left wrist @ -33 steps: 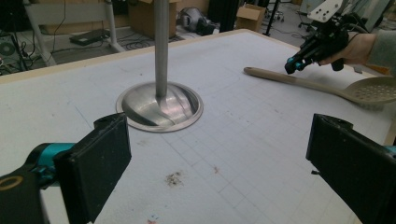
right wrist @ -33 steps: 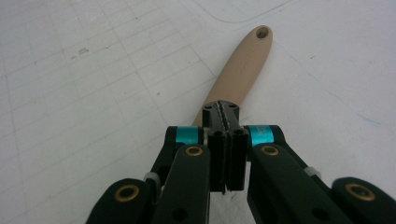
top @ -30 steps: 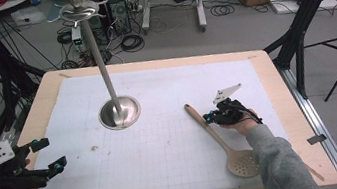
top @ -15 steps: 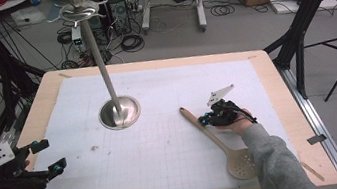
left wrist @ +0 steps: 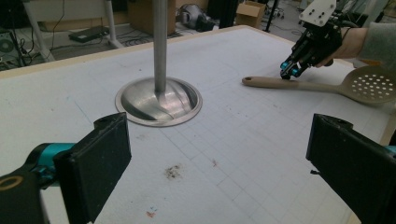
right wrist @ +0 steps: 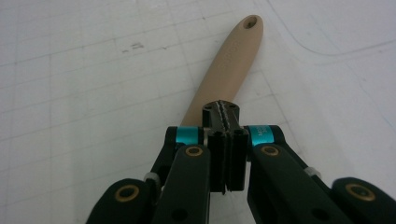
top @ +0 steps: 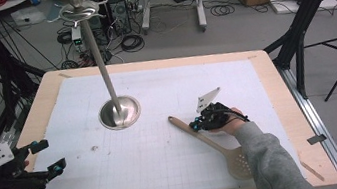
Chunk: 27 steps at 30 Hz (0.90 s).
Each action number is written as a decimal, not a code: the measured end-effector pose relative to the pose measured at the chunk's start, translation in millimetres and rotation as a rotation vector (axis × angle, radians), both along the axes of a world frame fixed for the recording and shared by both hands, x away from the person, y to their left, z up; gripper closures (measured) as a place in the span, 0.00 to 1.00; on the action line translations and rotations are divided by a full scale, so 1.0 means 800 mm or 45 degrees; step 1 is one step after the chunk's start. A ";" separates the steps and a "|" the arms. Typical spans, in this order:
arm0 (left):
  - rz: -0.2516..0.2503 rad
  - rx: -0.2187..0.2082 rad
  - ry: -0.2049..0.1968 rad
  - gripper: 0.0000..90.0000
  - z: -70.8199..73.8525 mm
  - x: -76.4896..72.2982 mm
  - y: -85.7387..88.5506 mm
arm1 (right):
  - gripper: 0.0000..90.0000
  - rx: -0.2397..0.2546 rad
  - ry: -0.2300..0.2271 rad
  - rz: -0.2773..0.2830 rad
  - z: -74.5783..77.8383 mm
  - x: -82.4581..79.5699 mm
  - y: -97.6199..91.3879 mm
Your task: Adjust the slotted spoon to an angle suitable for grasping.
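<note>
On the right half of the mat, my right gripper (top: 200, 123), jaws pressed together and empty, rests on the wooden slotted spoon (top: 212, 144) lying flat, so I judge I'm nudging its handle; next I must open to grasp.

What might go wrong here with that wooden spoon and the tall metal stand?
The right gripper has its fingers shut, pressing on the slotted spoon handle rather than around it, so the spoon may skid or spin. Pushed further, the handle might bump the stand's base.
</note>
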<state>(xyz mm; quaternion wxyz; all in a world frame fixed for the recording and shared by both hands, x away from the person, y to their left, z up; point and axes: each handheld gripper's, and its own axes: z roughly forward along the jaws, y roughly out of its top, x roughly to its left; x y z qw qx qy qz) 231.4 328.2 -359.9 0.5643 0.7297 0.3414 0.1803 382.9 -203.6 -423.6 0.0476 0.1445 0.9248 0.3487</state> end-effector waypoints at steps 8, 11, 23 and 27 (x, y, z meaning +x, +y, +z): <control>-0.005 0.016 0.013 0.08 -0.004 0.001 -0.002 | 1.00 0.030 -0.002 0.122 -0.001 -0.005 0.011; -0.002 0.017 0.016 0.08 -0.004 0.001 -0.002 | 1.00 0.035 -0.007 0.151 -0.001 -0.006 0.014; 0.005 0.016 0.009 0.08 -0.002 -0.001 0.000 | 1.00 0.044 0.007 0.311 0.001 -0.014 0.034; 0.008 0.017 0.007 0.08 -0.002 -0.002 0.001 | 1.00 0.039 0.015 0.347 0.002 -0.016 0.038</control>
